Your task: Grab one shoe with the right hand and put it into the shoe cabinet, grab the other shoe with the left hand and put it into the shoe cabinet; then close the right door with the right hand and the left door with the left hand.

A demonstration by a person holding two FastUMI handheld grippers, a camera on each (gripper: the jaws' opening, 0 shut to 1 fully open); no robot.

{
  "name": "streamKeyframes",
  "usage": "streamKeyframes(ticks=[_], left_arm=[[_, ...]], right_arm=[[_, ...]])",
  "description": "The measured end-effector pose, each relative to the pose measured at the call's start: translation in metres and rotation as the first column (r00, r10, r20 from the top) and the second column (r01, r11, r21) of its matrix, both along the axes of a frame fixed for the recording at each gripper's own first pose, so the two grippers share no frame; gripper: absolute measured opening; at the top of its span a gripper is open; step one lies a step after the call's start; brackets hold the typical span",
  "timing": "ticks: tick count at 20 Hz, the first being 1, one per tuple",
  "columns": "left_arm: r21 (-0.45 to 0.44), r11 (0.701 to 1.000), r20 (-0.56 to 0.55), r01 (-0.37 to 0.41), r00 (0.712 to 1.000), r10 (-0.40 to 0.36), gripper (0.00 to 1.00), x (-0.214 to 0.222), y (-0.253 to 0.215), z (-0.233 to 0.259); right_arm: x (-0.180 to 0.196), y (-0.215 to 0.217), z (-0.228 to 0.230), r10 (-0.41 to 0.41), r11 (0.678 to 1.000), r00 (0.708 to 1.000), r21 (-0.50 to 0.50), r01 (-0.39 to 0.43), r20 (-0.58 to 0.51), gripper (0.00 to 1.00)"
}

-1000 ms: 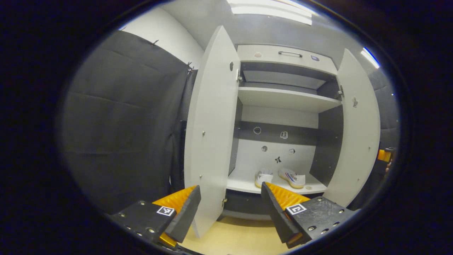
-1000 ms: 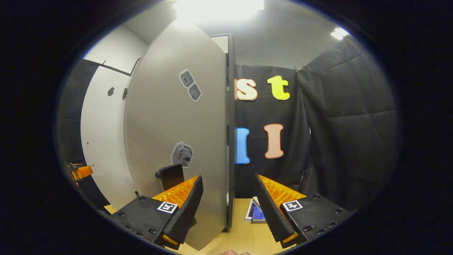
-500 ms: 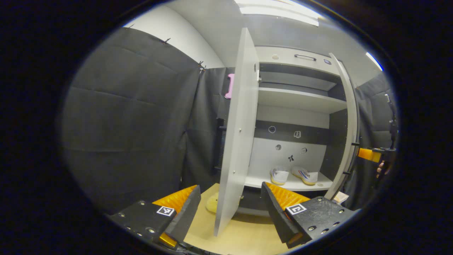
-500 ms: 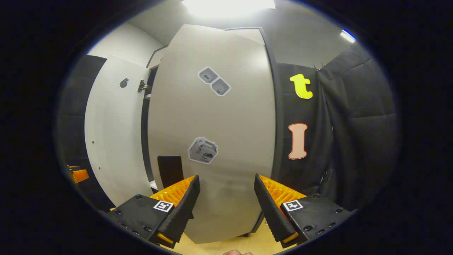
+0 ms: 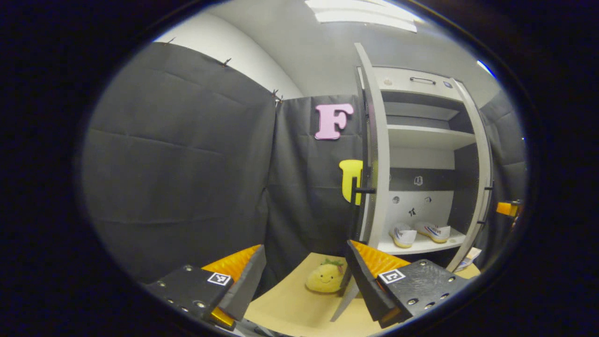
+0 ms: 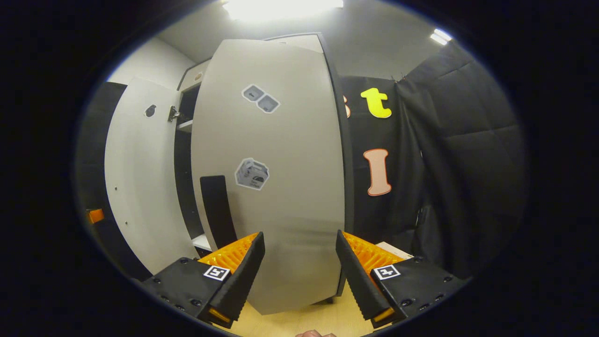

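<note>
Both shoes already sit side by side on the low shelf inside the shoe cabinet, toward the far right of the left gripper view, so I count the two placements as done. What I have left is the doors.

In the right gripper view the right door stands close ahead, its outer face toward me and partly swung toward the cabinet front, with a dark gap showing at its left edge, so it is not latched yet. My right gripper is spread wide and holds nothing; whether its fingers touch the panel I cannot tell.

The left door shows edge-on in the left gripper view, standing well out from the cabinet. My left gripper is spread and empty too, near a plush toy on the floor
</note>
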State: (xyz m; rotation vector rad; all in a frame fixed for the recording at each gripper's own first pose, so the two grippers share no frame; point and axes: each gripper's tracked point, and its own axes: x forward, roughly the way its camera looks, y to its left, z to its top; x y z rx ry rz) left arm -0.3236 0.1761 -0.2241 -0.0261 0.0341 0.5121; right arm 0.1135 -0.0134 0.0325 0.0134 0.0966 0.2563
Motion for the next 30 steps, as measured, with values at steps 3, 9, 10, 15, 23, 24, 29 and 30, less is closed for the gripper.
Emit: streamKeyframes(ticks=[3, 9, 10, 15, 23, 24, 29, 30], left_arm=[[0.013, 0.998, 0.031, 0.061, 0.998, -0.061, 1.00, 0.019, 0.027, 0.019], [0.072, 0.961, 0.011, 0.267, 0.963, -0.268, 0.97, 0.080, 0.048, 0.021], [0.072, 0.957, 0.021, 0.282, 0.959, -0.284, 1.00, 0.088, 0.052, 0.024], [0.090, 0.909, 0.027, 0.408, 0.911, -0.411, 1.00, 0.114, 0.040, 0.037], [0.052, 0.876, -0.003, 0.480, 0.877, -0.481, 0.93, 0.123, 0.033, 0.034], [0.052, 0.879, -0.002, 0.475, 0.880, -0.475, 0.93, 0.123, 0.034, 0.035], [0.019, 0.874, 0.003, 0.486, 0.874, -0.486, 0.90, 0.131, 0.013, 0.032], [0.022, 0.876, -0.003, 0.482, 0.876, -0.482, 0.92, 0.130, 0.006, 0.032]], right_arm=[[-0.004, -0.011, -0.014, -0.044, 0.999, 0.999, -0.019, 0.044, -0.007, 0.92], [-0.009, -0.024, -0.033, -0.105, 0.994, 0.994, -0.038, 0.104, -0.037, 0.96], [-0.010, -0.024, -0.034, -0.115, 0.993, 0.992, -0.039, 0.113, -0.042, 0.92], [-0.013, -0.024, -0.033, -0.165, 0.986, 0.986, -0.016, 0.164, -0.041, 0.95], [-0.015, -0.026, -0.041, -0.212, 0.977, 0.975, -0.023, 0.211, -0.071, 0.95], [-0.014, -0.026, -0.043, -0.211, 0.977, 0.975, -0.023, 0.210, -0.073, 0.95], [-0.004, -0.028, -0.048, -0.212, 0.977, 0.975, -0.007, 0.212, -0.066, 0.95], [-0.002, -0.028, -0.049, -0.202, 0.979, 0.977, -0.003, 0.203, -0.067, 0.95]])
